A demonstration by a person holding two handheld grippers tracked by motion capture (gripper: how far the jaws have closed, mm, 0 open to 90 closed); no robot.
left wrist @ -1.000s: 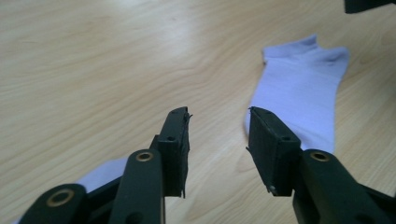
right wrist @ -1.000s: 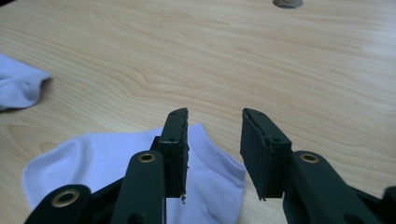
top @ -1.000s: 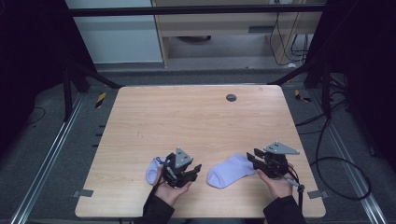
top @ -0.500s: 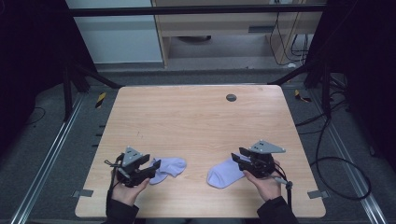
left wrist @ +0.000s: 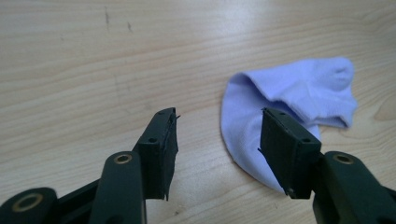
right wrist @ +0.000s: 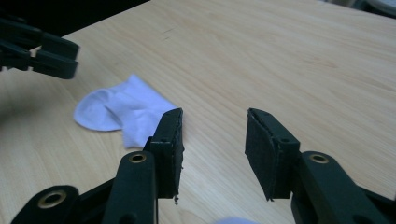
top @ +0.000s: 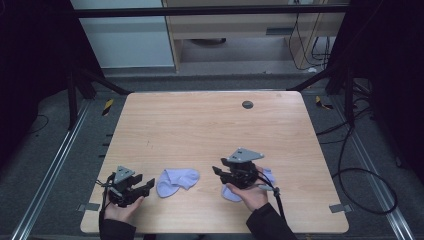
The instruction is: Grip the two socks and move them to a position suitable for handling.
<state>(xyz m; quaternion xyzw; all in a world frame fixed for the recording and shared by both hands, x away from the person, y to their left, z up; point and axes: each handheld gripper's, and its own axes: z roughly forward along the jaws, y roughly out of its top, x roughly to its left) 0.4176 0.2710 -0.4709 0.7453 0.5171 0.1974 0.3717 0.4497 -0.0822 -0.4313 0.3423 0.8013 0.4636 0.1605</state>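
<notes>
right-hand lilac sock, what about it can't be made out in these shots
- High view: the right claw and the hand holding it cover most of the second pale lilac sock, so its shape and lie are hidden.
- Right gripper view: the bottom edge cuts that sock to a sliver.
- Whether it matches the crumpled pale lilac ankle sock on the light wooden table cannot be told.

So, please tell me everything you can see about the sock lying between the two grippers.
The sock is a short ankle sock, pale lavender-blue, of soft knit fabric as it looks. It lies flat and limp on the wooden table, bent at the heel, with a fold along one edge. The left gripper is open beside it, without touching it. The right gripper is open, farther away.
</notes>
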